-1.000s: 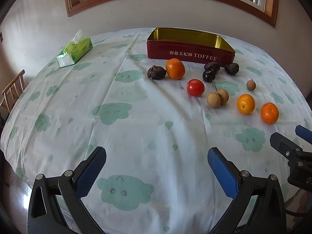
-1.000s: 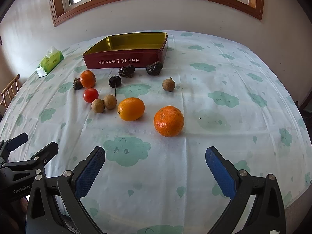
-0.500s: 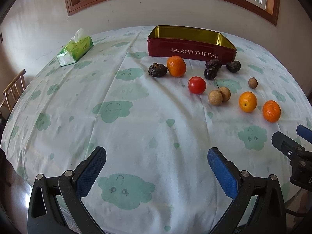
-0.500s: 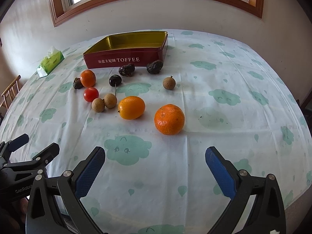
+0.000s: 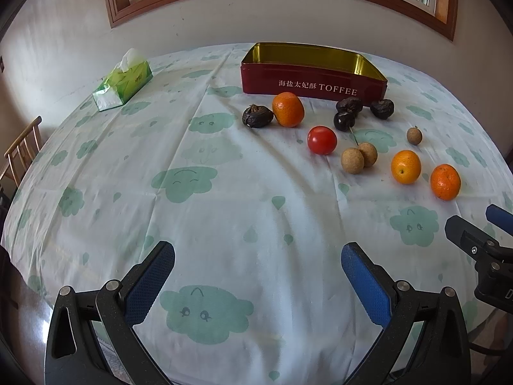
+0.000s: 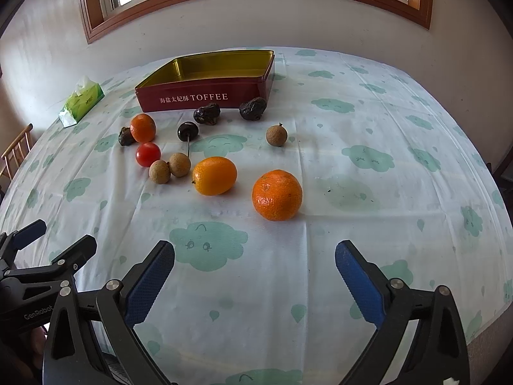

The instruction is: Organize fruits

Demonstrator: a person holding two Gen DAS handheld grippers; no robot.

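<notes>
An empty red toffee tin [image 5: 312, 77] [image 6: 205, 93] with a gold inside stands at the far side of the table. Loose fruit lies in front of it: a mandarin [image 6: 277, 195] [image 5: 445, 182], a yellow-orange kumquat [image 6: 214, 175] [image 5: 405, 166], a second mandarin [image 5: 288, 109] [image 6: 143, 128], a red tomato [image 5: 322, 140] [image 6: 148, 154], two touching longans [image 5: 359, 157] [image 6: 170, 168], a lone longan [image 6: 276, 135], a dark cherry [image 6: 188, 131] and wrinkled dark fruits [image 5: 257, 116]. My left gripper [image 5: 258, 271] and right gripper [image 6: 255, 269] are both open and empty, low over the near tablecloth.
A green tissue pack [image 5: 123, 84] lies at the far left. A wooden chair [image 5: 21, 152] stands beyond the table's left edge. A wall and window run behind the tin. The table's edge curves close on the right in the right wrist view.
Both views have shifted slightly, with the fruit and tin sitting a little lower in frame. No fruit has moved and both grippers have stayed open.
</notes>
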